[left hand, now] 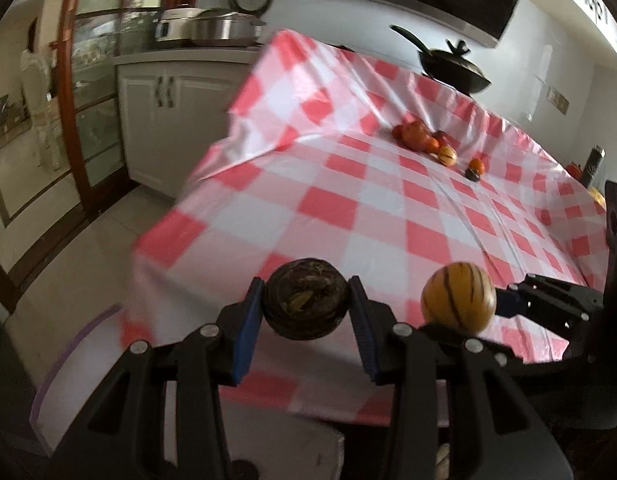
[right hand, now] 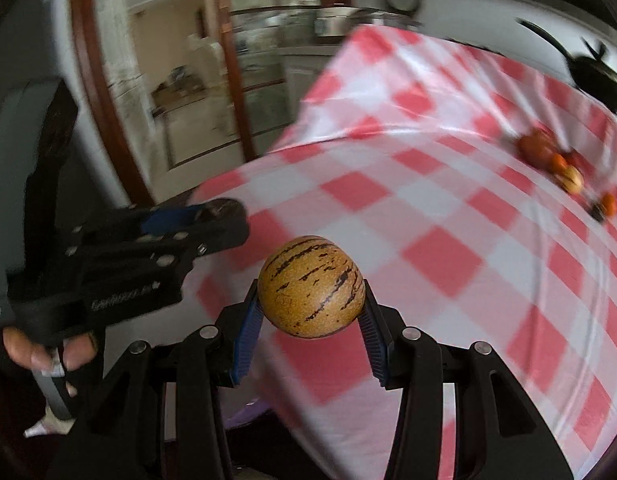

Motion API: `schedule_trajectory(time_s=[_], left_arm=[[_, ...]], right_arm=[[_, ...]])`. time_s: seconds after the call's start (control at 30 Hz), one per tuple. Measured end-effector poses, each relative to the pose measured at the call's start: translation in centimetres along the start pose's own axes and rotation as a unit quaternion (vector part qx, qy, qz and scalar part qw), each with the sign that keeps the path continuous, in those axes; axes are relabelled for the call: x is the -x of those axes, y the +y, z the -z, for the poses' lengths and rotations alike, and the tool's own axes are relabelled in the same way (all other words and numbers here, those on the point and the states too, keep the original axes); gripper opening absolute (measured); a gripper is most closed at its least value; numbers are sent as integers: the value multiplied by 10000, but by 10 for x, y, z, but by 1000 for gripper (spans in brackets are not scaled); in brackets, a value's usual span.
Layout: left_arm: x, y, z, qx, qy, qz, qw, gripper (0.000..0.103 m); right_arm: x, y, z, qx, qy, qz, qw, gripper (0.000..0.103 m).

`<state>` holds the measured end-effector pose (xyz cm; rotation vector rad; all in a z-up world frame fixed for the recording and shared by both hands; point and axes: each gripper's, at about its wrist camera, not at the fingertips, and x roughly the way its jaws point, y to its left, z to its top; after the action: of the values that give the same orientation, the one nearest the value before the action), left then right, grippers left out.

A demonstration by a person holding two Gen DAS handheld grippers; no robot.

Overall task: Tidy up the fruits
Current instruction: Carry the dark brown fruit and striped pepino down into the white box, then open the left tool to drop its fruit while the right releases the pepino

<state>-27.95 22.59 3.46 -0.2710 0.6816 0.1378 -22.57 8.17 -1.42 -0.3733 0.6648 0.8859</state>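
In the left wrist view my left gripper (left hand: 305, 285) is shut on a dark brown round fruit (left hand: 304, 308), held over the near edge of the table. To its right my right gripper (left hand: 462, 310) grips a yellow fruit with dark stripes (left hand: 458, 294). The right wrist view shows that striped fruit (right hand: 311, 280) pressed between the blue pads of the right gripper (right hand: 310, 287). At the left of that view is the left gripper (right hand: 218, 210), held by a person's hand (right hand: 48, 350). A pile of red, orange and striped fruits (left hand: 422, 136) lies far back on the cloth.
A red and white checked cloth (left hand: 348, 208) covers the table and hangs over its edges. A black wok (left hand: 454, 68) stands at the table's far end. A white surface with a purple rim (left hand: 68, 368) sits below the near left corner. A white cabinet (left hand: 164, 104) holds cookers.
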Motion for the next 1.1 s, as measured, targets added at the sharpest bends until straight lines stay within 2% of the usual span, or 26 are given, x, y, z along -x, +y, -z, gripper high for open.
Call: schedule_trajectory(time_s=[0.1,0.2,0.3,0.47,0.57,0.73,0.83,0.97,1.1], left_arm=[[13,24,15,164,-12,-165,9997,42],[22,46,36,251,64,-481,9985,43],[22,72,62,568,334,-720,9952,43],[6,104,102,867,883,-1220,9848,43],[-7,118,122,1051,1213,-1489,9758,43],[-23,133,146,1143,1674,-1883,9610,43],[-27,147,157,1423,1872,-1937,9525,43],[-23,156,158,1553,1870,-1972,9497,43],[-29,161,160,1765,2039,-1966,9427,43]], right_arm=[[-7,30,6,465,78,-184,9987,46],[-16,56,15,854,201,-403,9953,46],[-31,86,29,1363,440,-653,9875,46],[-69,129,58,2073,1090,-900,9680,46],[-91,146,74,2394,1440,-928,9557,46],[-123,157,90,2564,1899,-979,9427,46],[-140,163,100,2720,2124,-992,9333,46],[-154,171,113,2898,2357,-1081,9213,46],[-153,168,116,2815,2387,-1112,9227,47]])
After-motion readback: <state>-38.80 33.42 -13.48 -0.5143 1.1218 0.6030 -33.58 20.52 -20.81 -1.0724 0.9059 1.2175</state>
